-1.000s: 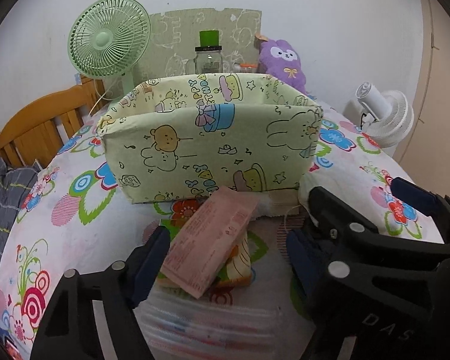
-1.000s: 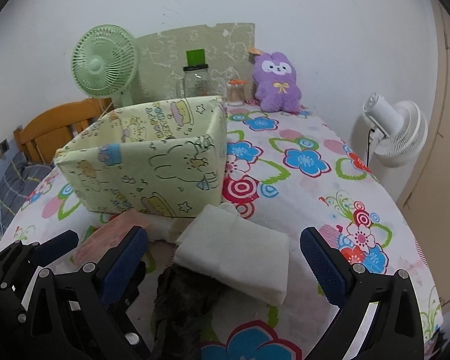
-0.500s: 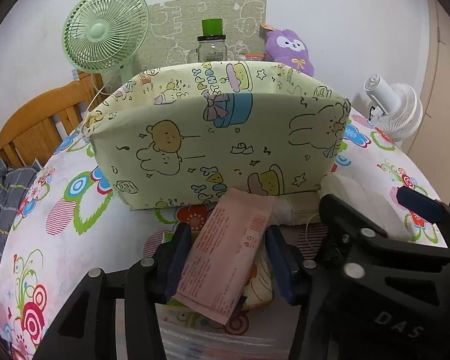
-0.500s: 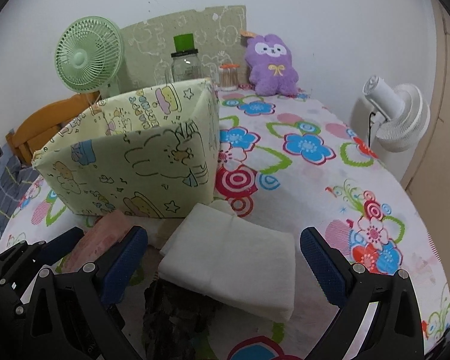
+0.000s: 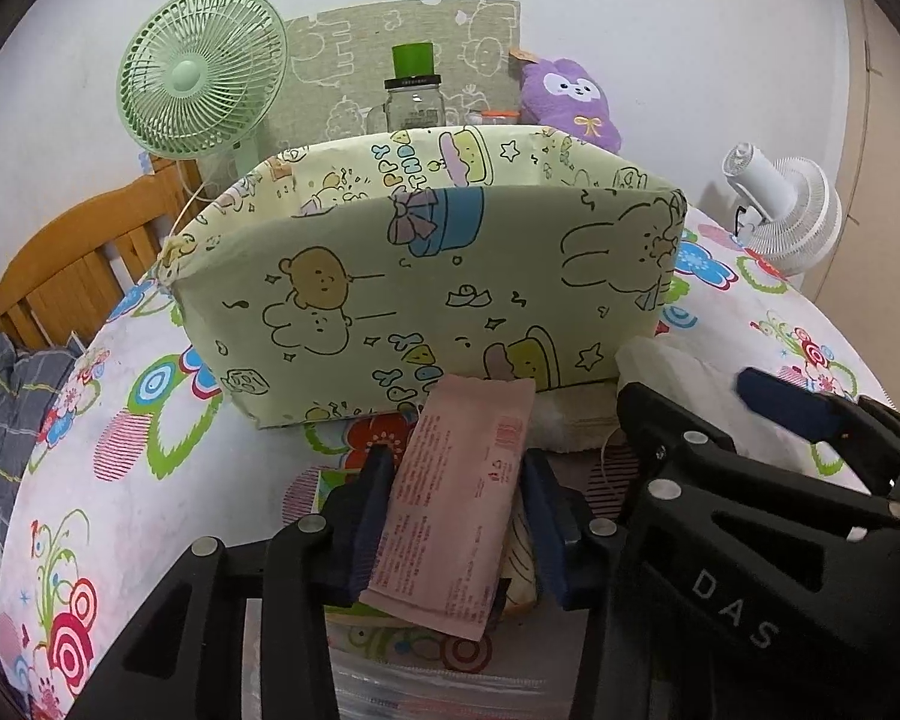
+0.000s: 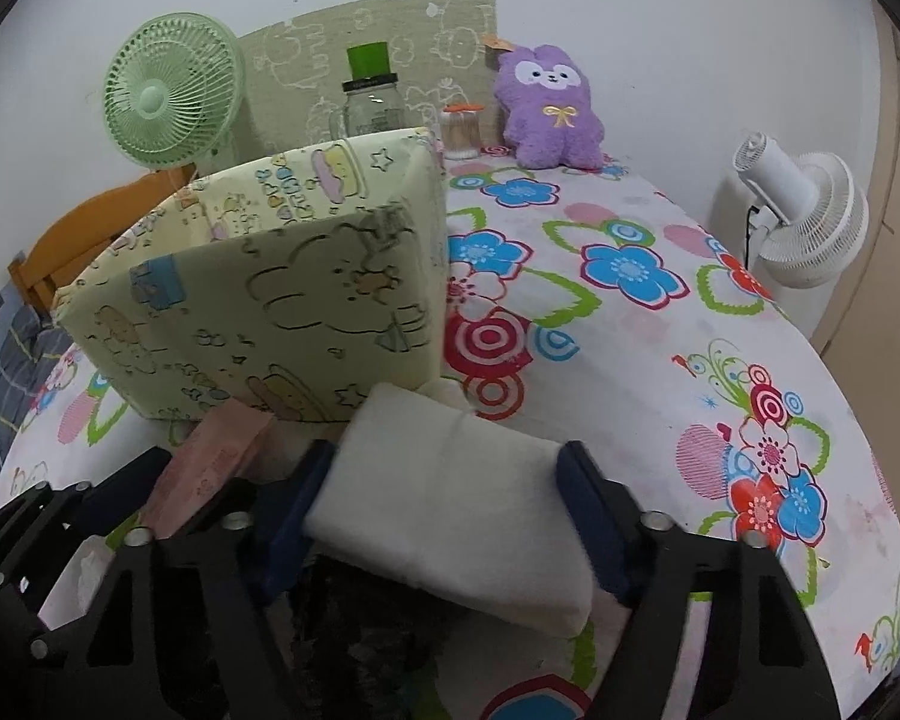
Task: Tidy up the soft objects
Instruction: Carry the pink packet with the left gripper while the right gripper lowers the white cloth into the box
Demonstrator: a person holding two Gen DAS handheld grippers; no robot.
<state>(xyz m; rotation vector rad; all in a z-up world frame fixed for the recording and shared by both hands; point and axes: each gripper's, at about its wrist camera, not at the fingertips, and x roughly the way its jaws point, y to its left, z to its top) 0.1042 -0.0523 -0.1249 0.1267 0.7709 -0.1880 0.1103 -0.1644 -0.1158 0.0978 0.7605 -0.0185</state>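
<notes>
A pink flat packet [image 5: 450,540] lies on a pile of soft items in front of the yellow-green cartoon fabric bin [image 5: 426,300]. My left gripper [image 5: 456,465] is closing, and both blue pads touch the packet's sides. A white folded cloth [image 6: 450,504] rests on a dark item [image 6: 360,630] near the bin's corner [image 6: 270,300]. My right gripper [image 6: 448,450] is closing around the cloth, pads against its two edges. The right gripper's fingers [image 5: 774,396] show at the right of the left wrist view.
Green fan [image 5: 201,75], glass jar [image 5: 414,99] and purple plush [image 6: 549,108] stand along the back wall. A white fan [image 6: 804,222] stands off the table's right edge, a wooden chair [image 5: 72,264] at the left. The floral tablecloth [image 6: 630,300] lies bare to the right.
Both grippers have narrowed: the left closed onto the pink packet, the right onto the white cloth. Both views moved slightly closer to the bin.
</notes>
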